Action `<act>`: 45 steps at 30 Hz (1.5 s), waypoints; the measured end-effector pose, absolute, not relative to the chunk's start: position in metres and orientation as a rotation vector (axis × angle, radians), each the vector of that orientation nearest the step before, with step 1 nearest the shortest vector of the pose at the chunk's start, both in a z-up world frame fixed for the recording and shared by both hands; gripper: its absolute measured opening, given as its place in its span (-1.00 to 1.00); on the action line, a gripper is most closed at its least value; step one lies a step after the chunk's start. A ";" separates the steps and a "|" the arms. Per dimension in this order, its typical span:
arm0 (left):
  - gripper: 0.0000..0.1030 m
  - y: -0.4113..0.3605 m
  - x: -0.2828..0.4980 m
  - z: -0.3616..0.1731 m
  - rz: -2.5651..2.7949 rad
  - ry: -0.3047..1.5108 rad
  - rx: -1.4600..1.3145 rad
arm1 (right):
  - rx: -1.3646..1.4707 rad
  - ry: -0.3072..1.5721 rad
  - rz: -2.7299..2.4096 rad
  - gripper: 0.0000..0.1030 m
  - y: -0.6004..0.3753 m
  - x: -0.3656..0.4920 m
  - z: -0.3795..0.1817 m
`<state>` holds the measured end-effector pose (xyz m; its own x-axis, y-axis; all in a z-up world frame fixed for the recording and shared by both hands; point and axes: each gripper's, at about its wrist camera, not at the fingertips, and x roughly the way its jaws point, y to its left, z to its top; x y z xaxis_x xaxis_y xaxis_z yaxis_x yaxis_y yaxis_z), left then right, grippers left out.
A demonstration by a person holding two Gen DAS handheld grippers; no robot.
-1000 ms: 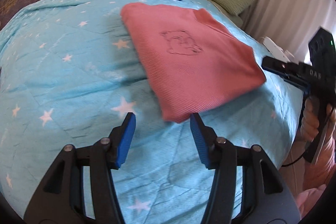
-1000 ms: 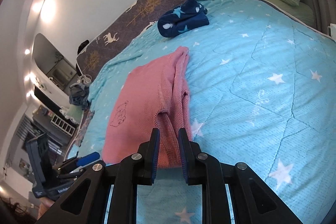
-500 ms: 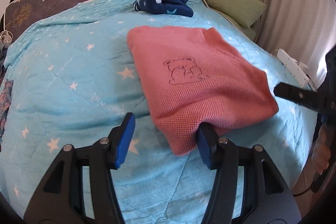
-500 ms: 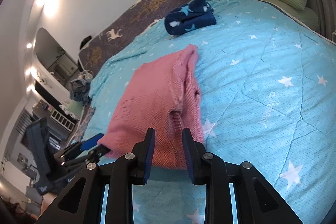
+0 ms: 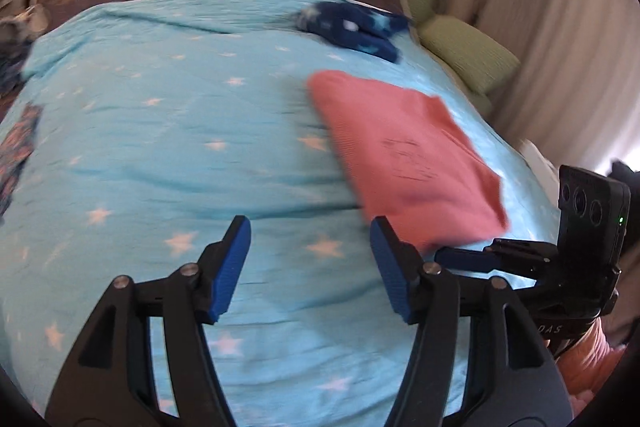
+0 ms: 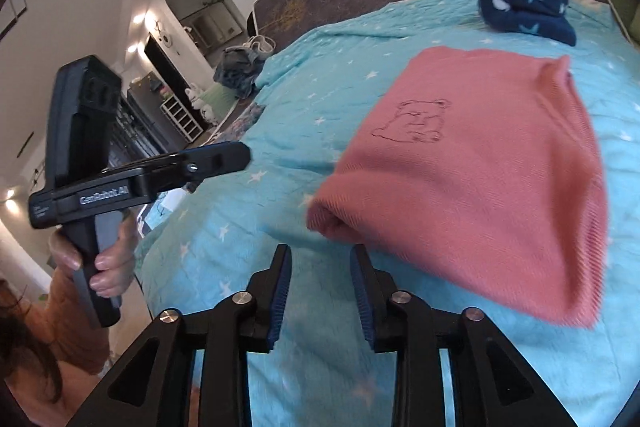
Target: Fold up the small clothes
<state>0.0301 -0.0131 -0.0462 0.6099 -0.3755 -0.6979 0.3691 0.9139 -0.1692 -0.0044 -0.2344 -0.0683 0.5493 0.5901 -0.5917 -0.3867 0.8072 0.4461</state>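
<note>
Left wrist view, left to right: turquoise star quilt point(image 5: 160, 147) fills most of frame. left gripper point(image 5: 310, 263) at bottom centre, jaws released, have just been opening, only quilt between them. Folded pink garment point(image 5: 404, 163) lies flat on the quilt right of centre, its near corner just above the right pad. Navy star-print clothes point(image 5: 352, 31) bunched at upper centre near the headboard. right gripper point(image 5: 464, 261) pokes in at lower right, tips just below the garment's near edge.

Right wrist view: left gripper point(image 6: 236, 157) at mid left, held in a hand point(image 6: 104, 267), over the bed edge. right gripper point(image 6: 320, 291) bottom centre, jaws released, have just been opening, nothing between. Pink garment point(image 6: 480, 167) right of centre, bear outline up, fold edge just above the pads, not touching. Navy clothes point(image 6: 528, 11) upper right.
</note>
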 end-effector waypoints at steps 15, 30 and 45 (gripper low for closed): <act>0.22 0.003 0.036 -0.081 -0.474 0.876 -0.036 | 0.010 0.824 0.532 0.35 -0.176 0.035 -0.079; 0.22 0.005 0.036 -0.081 -0.491 0.865 -0.068 | 0.403 0.878 0.731 0.30 -0.223 0.002 -0.069; 0.22 -0.099 0.030 -0.096 -0.541 0.847 0.215 | 0.377 0.737 0.203 0.04 -0.330 -0.038 -0.053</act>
